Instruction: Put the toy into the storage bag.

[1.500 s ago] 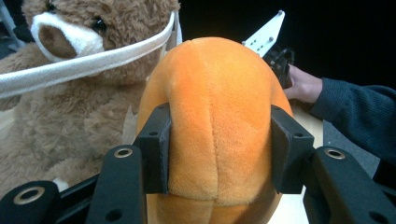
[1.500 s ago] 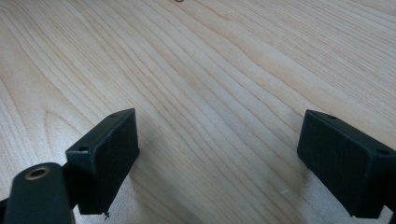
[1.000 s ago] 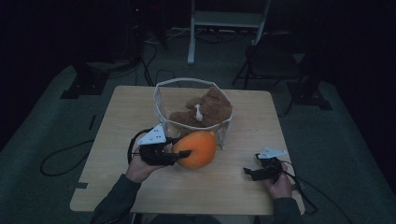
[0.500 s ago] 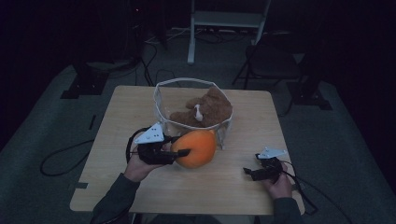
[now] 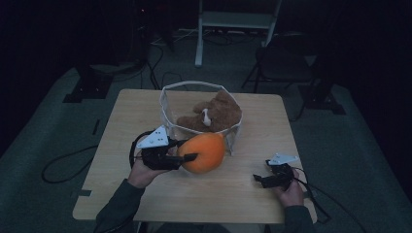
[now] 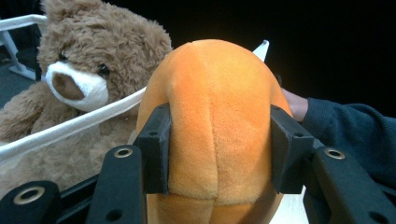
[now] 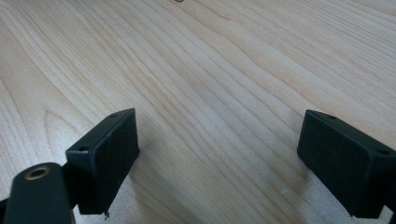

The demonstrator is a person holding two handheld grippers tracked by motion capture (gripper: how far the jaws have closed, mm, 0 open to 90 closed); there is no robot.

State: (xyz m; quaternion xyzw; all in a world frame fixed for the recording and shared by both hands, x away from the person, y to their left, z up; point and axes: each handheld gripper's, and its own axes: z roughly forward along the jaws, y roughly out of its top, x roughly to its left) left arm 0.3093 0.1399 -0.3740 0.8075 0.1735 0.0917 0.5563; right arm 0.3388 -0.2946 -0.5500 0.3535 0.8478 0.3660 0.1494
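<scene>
Left tool (image 6: 217,154) pads squeeze the orange plush ball (image 6: 212,126) between them.

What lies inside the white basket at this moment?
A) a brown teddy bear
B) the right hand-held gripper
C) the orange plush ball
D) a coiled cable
A: the brown teddy bear lies inside the white basket, while the orange plush ball is outside it, clamped in the left hand-held gripper.

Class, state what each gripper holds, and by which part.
Left gripper clamps the orange plush across its rounded sides. Right gripper holds nothing.
</scene>
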